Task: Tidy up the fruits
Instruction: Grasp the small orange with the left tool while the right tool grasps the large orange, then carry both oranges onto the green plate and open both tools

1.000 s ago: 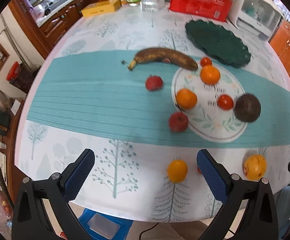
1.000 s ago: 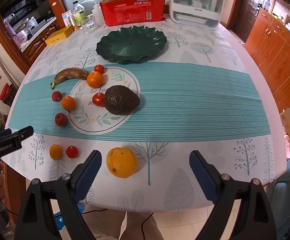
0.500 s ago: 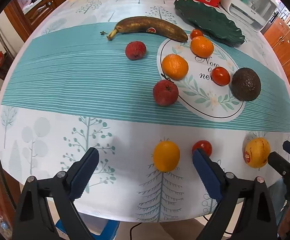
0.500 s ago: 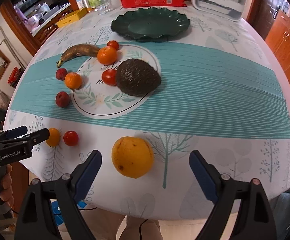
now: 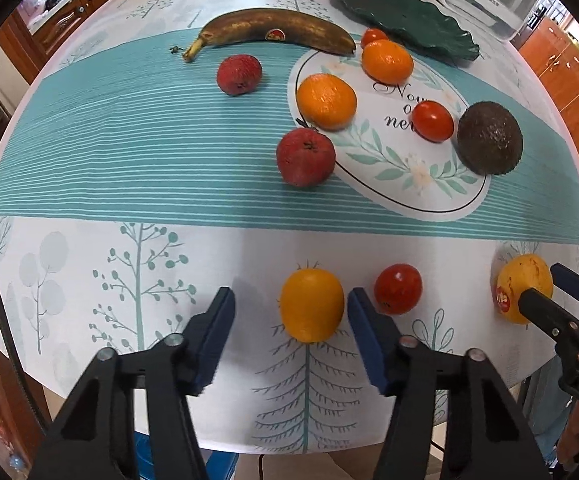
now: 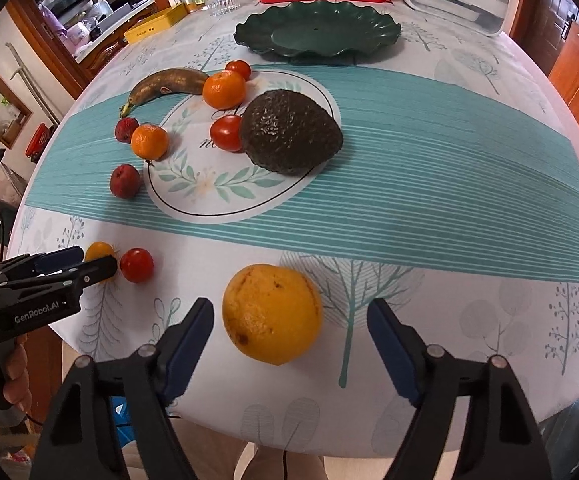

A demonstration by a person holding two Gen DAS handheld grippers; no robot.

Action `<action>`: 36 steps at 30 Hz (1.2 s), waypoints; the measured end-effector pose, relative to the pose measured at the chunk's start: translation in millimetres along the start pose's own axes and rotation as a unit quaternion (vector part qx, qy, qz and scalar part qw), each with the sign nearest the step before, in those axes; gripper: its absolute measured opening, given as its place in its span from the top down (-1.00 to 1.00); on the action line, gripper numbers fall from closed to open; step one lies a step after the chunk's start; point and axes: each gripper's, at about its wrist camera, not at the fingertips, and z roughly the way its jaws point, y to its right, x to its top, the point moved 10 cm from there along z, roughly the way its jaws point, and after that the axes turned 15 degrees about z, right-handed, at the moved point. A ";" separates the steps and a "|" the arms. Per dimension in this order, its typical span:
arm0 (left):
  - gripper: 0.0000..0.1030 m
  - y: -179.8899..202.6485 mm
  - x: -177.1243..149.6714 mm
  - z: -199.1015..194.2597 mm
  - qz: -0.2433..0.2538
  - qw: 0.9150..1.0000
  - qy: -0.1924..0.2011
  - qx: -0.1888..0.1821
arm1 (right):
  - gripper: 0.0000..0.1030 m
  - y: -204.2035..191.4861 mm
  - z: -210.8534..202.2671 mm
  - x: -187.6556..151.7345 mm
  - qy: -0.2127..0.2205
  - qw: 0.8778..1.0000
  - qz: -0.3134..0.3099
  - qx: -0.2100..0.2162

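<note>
Yellow-orange and small, a tomato-like fruit [image 5: 312, 305] sits between the blue pads of my left tool [image 5: 291, 312], near the 6 o'clock edge of the tabletop [image 5: 89, 264]; the jaws have just been closing around it, the right pad looks to be at its skin while a gap remains at the left pad, so I have no grip on it. A red cherry tomato [image 5: 398, 288] lies just beside it toward 3 o'clock. My right tool [image 6: 289, 330] has also been closing, yet its jaws stand wide on either side of a large yellow orange [image 6: 272, 313], with clear space at both pads, nothing held. Toward 12 o'clock from there, on the teal striped band and the white printed oval, lie a dark avocado [image 6: 290, 136], two tangerines [image 6: 224, 89], two more red tomatoes [image 6: 227, 133], two red lychees [image 6: 124, 181] and a browned banana [image 6: 169, 84]. Beyond them at 12 o'clock rests a dark green scalloped plate [image 6: 377, 30], with no fruit on it.
</note>
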 end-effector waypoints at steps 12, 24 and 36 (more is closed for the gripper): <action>0.43 3.9 7.5 8.5 0.010 1.000 -0.004 0.011 | -0.04 -10.0 13.4 -11.7 -0.022 1.000 -0.015 -0.014; 0.47 -2.7 4.9 -3.2 0.011 1.000 0.010 0.022 | 0.01 -15.9 8.2 -12.6 -0.020 0.999 -0.023 -0.017; 0.47 12.1 62.2 -87.4 0.034 0.996 0.079 0.039 | 0.01 -30.5 -72.1 40.4 0.068 0.997 -0.037 0.024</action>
